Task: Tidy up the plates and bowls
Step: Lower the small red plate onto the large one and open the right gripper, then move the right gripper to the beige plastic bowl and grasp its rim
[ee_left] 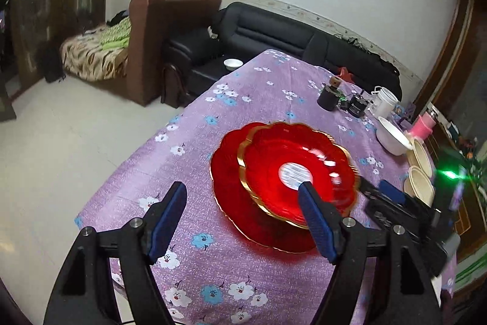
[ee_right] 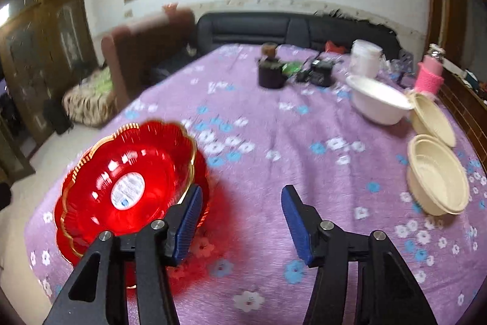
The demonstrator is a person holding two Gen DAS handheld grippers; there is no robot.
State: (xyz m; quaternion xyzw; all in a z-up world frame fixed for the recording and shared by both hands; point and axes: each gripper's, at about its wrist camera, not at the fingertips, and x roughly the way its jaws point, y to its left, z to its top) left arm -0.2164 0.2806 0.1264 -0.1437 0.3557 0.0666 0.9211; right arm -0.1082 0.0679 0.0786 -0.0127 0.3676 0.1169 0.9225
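Note:
Two red scalloped plates with gold rims lie on the purple flowered tablecloth. The upper plate (ee_left: 295, 172) rests tilted on the lower plate (ee_left: 231, 188); both show in the right wrist view, upper (ee_right: 127, 181) and lower (ee_right: 76, 249). My left gripper (ee_left: 243, 203) is open and empty just in front of them. My right gripper (ee_right: 242, 209) is open and empty, its left finger beside the plates' right edge; it shows in the left wrist view (ee_left: 395, 200). A white bowl (ee_right: 377, 102) and two cream bowls (ee_right: 438, 172) (ee_right: 432, 118) stand at the right.
At the far side stand a dark jar (ee_right: 271, 72), black gadgets (ee_right: 319, 72), a white cup (ee_right: 365, 57) and a pink bottle (ee_right: 429, 75). The tablecloth (ee_right: 274, 142) ends at the near and left edges. A black sofa (ee_left: 274, 32) with a small white bowl (ee_left: 233, 63) lies beyond.

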